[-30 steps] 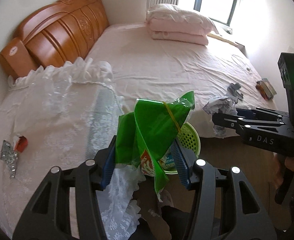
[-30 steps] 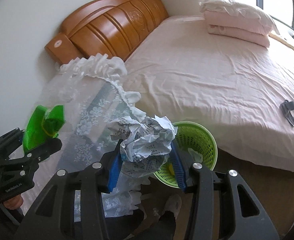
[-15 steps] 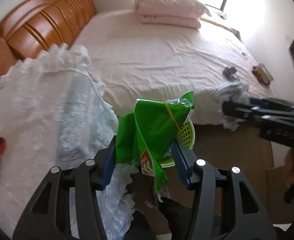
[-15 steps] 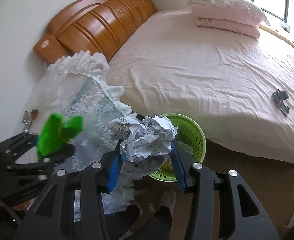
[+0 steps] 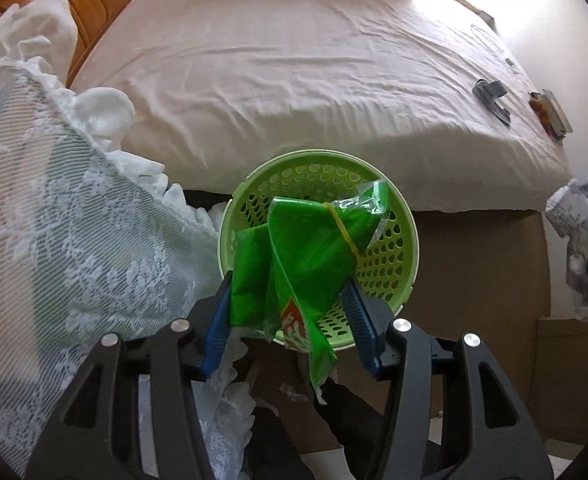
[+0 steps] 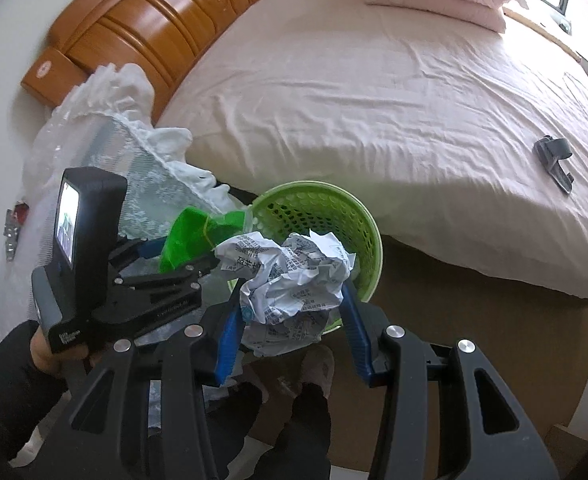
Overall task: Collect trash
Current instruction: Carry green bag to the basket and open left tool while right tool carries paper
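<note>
A green snack bag [image 5: 302, 256] tied with a yellow rubber band is pinched between the blue pads of my left gripper [image 5: 290, 284], right above the green perforated basket [image 5: 398, 256] on the floor by the bed. My right gripper [image 6: 290, 296] is shut on a crumpled ball of printed paper [image 6: 290, 276], held over the near rim of the same basket [image 6: 358, 216]. In the right wrist view the left gripper [image 6: 182, 256] with the green bag [image 6: 190, 236] sits at the basket's left edge. The paper ball [image 5: 574, 232] shows at the right edge of the left wrist view.
A pink bed [image 5: 314, 80] fills the background, with a grey object [image 5: 492, 98] and a small box [image 5: 550, 114] on it. A white lace-covered stand [image 5: 54, 240] is at left, with foil and red scraps [image 6: 14, 228] on it. The person's slippered feet [image 6: 318, 368] stand below.
Both grippers came down and tilted toward the floor. The left one moved from beside the lace stand to directly over the basket, which now looms large. Both loads stay gripped.
</note>
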A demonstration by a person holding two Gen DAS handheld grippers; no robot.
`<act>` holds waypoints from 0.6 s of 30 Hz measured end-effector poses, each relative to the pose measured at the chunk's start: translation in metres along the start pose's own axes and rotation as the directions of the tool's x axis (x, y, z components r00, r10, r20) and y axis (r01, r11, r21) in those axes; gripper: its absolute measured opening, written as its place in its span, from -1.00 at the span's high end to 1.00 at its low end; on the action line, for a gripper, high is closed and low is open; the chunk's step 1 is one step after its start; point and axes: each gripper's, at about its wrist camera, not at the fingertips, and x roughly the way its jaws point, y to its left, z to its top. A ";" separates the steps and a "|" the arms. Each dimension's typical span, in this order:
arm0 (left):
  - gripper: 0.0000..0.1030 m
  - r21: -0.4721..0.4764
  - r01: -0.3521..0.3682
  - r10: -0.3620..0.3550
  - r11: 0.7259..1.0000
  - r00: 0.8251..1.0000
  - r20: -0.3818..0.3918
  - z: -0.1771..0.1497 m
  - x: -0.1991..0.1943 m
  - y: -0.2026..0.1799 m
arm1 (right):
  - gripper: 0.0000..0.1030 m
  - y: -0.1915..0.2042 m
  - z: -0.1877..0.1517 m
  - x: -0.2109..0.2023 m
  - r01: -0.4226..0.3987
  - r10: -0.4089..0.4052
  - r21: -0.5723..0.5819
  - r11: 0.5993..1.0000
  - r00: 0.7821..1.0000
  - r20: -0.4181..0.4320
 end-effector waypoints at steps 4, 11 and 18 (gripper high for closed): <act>0.00 -0.016 0.000 0.000 1.000 1.000 -0.006 0.005 0.003 0.001 | 0.10 -0.008 0.006 0.007 -0.004 0.004 0.001 1.000 1.000 -0.014; -0.08 -0.006 0.011 -0.011 1.000 1.000 -0.018 0.009 0.005 -0.005 | 0.10 -0.017 0.018 0.016 -0.008 0.008 -0.004 1.000 1.000 -0.021; -0.62 -0.049 0.029 -0.029 0.998 0.999 -0.014 0.011 -0.008 -0.003 | 0.10 -0.021 0.026 0.027 -0.007 0.005 -0.031 1.000 0.999 -0.035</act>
